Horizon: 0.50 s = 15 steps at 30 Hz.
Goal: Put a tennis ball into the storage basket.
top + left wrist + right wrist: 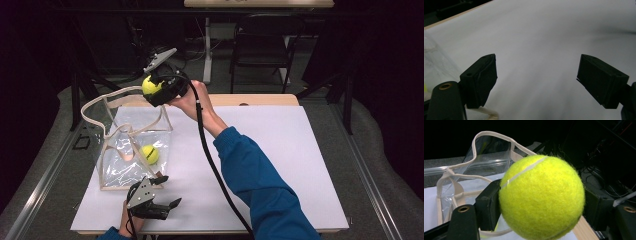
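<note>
High view: right tongs (152, 86) clench a tennis ball (150, 85) (round, no long axis); left tongs (168, 191) gape.

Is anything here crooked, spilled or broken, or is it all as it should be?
Nothing spilled or broken. The clear plastic tote bag with cream straps sags crookedly, its straps flopping unevenly. One yellow tennis ball lies inside it; the right gripper holds a second yellow tennis ball above. The left gripper is open over the white table sheet.
</note>
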Available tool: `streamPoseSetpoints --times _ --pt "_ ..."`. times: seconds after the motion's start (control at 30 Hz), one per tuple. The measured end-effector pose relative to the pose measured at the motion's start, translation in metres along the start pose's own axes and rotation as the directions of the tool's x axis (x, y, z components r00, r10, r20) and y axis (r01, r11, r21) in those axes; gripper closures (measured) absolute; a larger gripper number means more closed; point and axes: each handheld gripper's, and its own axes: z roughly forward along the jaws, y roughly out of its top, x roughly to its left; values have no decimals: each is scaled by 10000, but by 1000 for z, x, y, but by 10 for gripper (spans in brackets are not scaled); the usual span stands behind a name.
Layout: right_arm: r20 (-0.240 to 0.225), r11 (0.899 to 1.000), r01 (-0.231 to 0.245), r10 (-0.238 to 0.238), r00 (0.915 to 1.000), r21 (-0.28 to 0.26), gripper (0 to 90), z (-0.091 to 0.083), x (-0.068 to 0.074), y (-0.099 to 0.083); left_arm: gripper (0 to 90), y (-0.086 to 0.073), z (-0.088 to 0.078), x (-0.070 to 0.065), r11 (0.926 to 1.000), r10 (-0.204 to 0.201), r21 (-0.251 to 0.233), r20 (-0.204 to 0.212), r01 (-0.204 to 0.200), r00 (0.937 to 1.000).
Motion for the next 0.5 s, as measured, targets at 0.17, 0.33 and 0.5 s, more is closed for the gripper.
streamPoseSetpoints --times 0.17,0.33,0.5 --pt "-9 10000 62 -62 10000 36 264 2 2 1 160 0 0 0 10000 -20 -11 0 20 10000" --pt "5 9999 103 -103 9999 42 264 5 3 2 160 0 0 0 10000 -36 8 39 36 10000" --pt "-10 9998 119 -119 9999 143 264 10 4 3 160 0 0 0 10000 -36 25 89 36 10000"
